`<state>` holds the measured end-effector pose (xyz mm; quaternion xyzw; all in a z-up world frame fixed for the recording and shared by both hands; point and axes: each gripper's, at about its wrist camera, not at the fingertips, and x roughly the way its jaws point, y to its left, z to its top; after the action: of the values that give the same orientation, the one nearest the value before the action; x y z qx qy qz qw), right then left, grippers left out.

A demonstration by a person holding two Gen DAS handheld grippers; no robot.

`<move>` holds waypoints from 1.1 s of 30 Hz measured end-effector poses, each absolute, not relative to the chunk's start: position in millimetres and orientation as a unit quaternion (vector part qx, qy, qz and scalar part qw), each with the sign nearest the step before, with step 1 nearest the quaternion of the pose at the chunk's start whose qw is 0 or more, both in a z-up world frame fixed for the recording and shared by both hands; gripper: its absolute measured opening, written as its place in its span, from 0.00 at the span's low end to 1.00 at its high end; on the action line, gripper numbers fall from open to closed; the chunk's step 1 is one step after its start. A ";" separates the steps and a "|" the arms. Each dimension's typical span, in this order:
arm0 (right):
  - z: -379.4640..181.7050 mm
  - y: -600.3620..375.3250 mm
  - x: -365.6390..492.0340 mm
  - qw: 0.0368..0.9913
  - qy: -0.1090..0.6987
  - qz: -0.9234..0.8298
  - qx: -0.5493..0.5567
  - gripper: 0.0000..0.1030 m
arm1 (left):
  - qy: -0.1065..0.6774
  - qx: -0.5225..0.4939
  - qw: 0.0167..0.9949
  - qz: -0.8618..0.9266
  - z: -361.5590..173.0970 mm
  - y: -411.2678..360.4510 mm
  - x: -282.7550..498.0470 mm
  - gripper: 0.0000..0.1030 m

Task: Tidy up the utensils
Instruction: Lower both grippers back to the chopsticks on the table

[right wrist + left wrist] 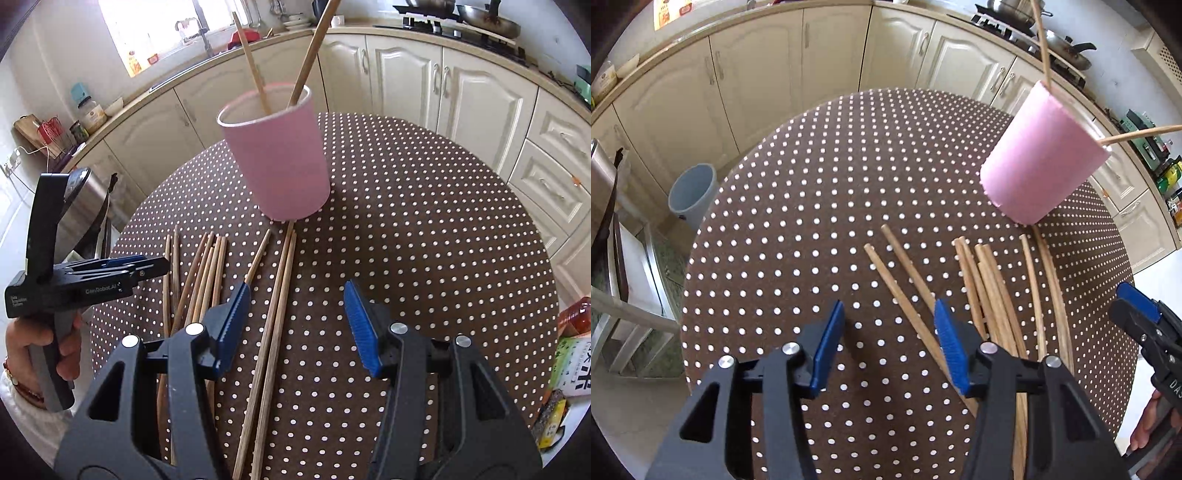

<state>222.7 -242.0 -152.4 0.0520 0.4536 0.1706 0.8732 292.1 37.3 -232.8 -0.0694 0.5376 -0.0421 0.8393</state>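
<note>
I have both sets of tongs standing apart and holding nothing: the left tongs (888, 345) over the two outer sticks, the right tongs (295, 321) straddling a long pair. The thin, pale-brown wooden chopsticks (207, 280) lie loose on the round brown polka-dot worktop (424, 229), just in front of the tall pink cylindrical holder (280, 162), which already has two sticks in it. I judge them light, stiff and prone to rolling, best pinched near mid-length. The holder looks light and could tip; neighbouring sticks lie close enough to get dragged.
</note>
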 end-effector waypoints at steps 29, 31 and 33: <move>-182.1 -212.8 263.2 0.825 0.538 0.171 0.002 0.34 | 0.536 0.021 0.843 -0.042 -238.2 19.3 322.0 0.12; -183.6 -210.8 268.0 0.820 0.546 0.171 0.001 0.33 | 0.535 0.026 0.843 -0.048 -238.0 24.8 323.0 0.12; -184.9 -209.5 271.9 0.816 0.552 0.170 -0.002 0.33 | 0.533 0.030 0.844 -0.053 -239.0 23.0 326.1 0.12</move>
<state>271.9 -209.5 -184.9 -0.0018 0.5520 0.1700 0.8163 326.1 23.0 -239.0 0.0304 0.5328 -0.0533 0.8440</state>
